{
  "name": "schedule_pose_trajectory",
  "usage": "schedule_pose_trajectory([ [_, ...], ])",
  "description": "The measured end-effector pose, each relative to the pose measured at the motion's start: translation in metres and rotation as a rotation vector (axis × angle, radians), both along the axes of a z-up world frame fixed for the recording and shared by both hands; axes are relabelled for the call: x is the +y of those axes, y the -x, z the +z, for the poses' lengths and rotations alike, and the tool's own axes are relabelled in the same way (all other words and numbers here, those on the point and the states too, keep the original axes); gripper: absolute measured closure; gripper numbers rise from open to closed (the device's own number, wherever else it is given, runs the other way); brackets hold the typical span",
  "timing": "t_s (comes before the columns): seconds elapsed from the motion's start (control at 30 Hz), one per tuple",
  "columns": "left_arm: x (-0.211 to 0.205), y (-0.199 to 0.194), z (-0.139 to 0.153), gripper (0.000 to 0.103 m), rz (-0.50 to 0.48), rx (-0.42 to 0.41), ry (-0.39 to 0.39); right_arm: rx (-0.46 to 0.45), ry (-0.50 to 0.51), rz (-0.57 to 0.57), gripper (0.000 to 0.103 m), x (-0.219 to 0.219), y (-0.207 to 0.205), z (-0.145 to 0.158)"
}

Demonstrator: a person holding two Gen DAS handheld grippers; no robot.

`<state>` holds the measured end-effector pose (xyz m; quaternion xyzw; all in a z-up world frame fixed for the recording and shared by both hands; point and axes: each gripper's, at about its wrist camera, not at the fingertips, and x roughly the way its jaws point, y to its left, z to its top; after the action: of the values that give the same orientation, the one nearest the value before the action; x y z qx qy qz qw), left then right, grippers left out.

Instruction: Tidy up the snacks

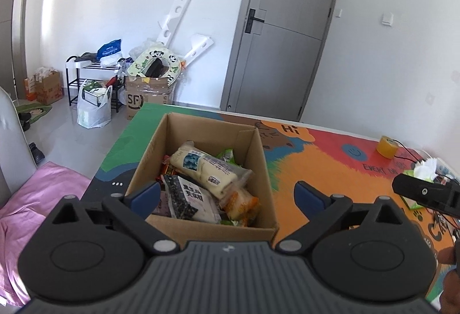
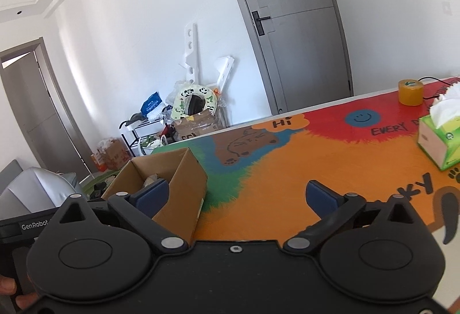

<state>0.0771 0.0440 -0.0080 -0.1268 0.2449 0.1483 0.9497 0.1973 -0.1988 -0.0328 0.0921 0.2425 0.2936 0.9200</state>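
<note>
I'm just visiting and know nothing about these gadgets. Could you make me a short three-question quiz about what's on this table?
1. True or false: the left gripper is clamped on a snack.
2. Where are the snack packets: A) inside the cardboard box, B) spread over the colourful mat, C) on the tissue box?
3. Fill in: the roll of tape stands near the table's ____ edge, by the door.

Key: 1 false, both grippers, the right gripper included, are open and empty. 2 A. 3 far.

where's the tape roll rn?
Tape roll stands at the table's far right edge, just behind the tissue box, in both wrist views.
</note>
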Motion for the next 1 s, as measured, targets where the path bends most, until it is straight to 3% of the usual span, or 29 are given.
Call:
schedule_pose_trajectory([
  [1.0, -0.027, 0.056, 0.005, 0.001, -0.114, 0.016, -0.025, -0.038, 0.047, -0.013, 0.000, -0.050, 0.069, 0.018],
])
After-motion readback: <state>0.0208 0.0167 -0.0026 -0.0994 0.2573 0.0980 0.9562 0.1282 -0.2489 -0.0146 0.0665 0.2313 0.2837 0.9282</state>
